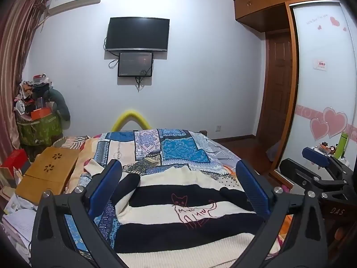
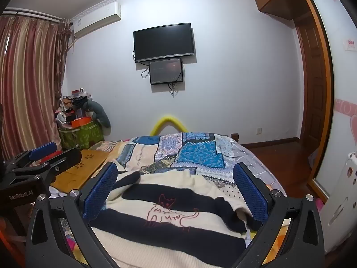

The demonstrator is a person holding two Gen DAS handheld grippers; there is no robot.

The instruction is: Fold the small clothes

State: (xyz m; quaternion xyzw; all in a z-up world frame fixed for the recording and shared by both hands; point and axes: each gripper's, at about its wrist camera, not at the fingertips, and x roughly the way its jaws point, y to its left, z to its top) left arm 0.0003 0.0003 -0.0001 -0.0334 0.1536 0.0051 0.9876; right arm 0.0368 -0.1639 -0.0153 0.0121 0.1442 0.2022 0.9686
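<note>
Both tools, left [image 1: 178, 185] and right [image 2: 176, 188], gape empty above striped sweater [image 1: 178, 218]; wooden tray [image 1: 48, 174] lies beside.

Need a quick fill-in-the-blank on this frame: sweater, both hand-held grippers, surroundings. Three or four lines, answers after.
1. The striped sweater has a red outline of a ____ stitched on it.
2. The left hand-held gripper and the right hand-held gripper both have their jaws ____.
3. The sweater lies on a patchwork quilt on the ____.
4. On the wall above the small screen hangs a ____.

Answers: cat; open; bed; television
</note>
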